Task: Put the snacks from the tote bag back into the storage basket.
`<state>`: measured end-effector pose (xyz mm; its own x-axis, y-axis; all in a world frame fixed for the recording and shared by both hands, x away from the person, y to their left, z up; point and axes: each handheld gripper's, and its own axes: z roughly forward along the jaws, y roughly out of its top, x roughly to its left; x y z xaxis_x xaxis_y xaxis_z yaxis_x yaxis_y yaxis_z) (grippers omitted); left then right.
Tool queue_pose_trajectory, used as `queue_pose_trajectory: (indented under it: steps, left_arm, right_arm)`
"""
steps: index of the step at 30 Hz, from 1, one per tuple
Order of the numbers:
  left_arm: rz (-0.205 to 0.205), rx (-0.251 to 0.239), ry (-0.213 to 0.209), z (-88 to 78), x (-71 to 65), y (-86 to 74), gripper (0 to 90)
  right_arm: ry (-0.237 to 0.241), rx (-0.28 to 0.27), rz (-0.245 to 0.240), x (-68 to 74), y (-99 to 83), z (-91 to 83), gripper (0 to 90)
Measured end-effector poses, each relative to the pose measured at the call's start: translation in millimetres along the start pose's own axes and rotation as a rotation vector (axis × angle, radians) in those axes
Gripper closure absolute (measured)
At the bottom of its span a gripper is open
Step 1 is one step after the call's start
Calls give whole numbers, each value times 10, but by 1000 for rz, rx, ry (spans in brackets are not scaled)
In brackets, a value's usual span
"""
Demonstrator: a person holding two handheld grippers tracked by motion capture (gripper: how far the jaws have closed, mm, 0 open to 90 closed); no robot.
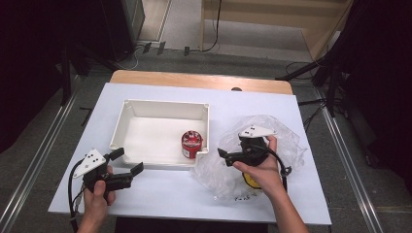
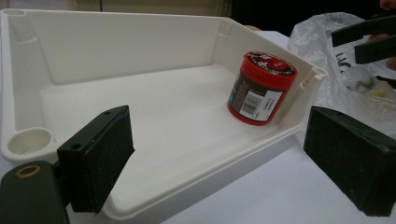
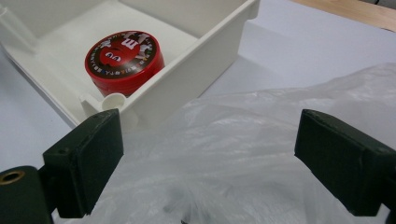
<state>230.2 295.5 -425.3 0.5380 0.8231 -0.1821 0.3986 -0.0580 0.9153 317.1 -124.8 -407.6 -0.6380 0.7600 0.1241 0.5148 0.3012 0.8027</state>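
Lab: white-covered table (image 1: pixel 301 126), tripod legs (image 1: pixel 311 73), floor cables (image 1: pixel 214 34).

Glossy white plastic tray (image 2: pixel 140 60); beside it a crinkled clear plastic bag (image 3: pixel 261 154); inside it a shiny red plastic jar (image 2: pixel 261 86) with paper label.

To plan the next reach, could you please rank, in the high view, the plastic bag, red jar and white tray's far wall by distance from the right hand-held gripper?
1. Plastic bag, directly beneath the right hand-held gripper.
2. Red jar, in the tray's near right corner.
3. White tray's far wall, beyond the jar.

Grey floor (image 1: pixel 43 131), dark surroundings
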Motion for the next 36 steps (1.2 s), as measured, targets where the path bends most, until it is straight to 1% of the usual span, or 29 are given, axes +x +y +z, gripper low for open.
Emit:
queue_pose_trajectory:
  steps: [1,4,6,7,10,11,15,16,20,21,22,23,24,25,30,33,36]
  left_arm:
    - [-3,-3,2,-8,0,4,85]
    - [-11,-10,5,-21,10,12,85]
    - [-10,-9,12,-17,16,17,86]
    - [-14,-12,16,-9,17,23,86]
    - [-6,-8,20,18,5,41,85]
    - [0,-7,20,28,-6,43,86]
    - [14,0,17,27,-20,31,85]
    - [12,-2,18,17,-15,26,85]
    - [-5,-11,16,-17,35,14,85]
    - [-11,-14,18,-31,51,17,86]
    - [-11,-14,18,-31,51,17,85]
    - [-14,-19,17,-38,59,19,85]
    - [-14,-17,18,-42,61,20,85]
    - [-7,-17,20,-51,68,20,85]
    - [-11,-18,23,-58,73,19,85]
    - [-9,-13,20,-49,72,18,85]
    - [-6,-10,21,-37,69,12,86]
  right_arm:
    - [5,-11,6,-18,-21,-35,84]
    - [19,-18,36,-71,-112,-114,84]
    - [22,-18,45,-86,-133,-129,84]
    - [22,-17,51,-122,-165,-146,85]
    - [22,-22,56,-159,-195,-161,86]
    - [12,-24,68,-188,-226,-178,86]
    - [-5,-31,72,-226,-269,-235,86]
    - [-5,-31,72,-226,-269,-235,86]
    - [-31,-31,77,-279,-335,-286,87]
    - [-42,-25,82,-298,-379,-303,87]
    - [-42,-25,82,-298,-379,-303,87]
    - [-51,-21,78,-315,-427,-321,87]
    - [-51,-21,78,-315,-427,-321,87]
    - [-56,-19,75,-333,-471,-338,87]
    - [-71,-18,85,-380,-535,-384,87]
    - [-82,-30,100,-439,-596,-465,87]
    - [-90,-39,105,-476,-623,-509,87]
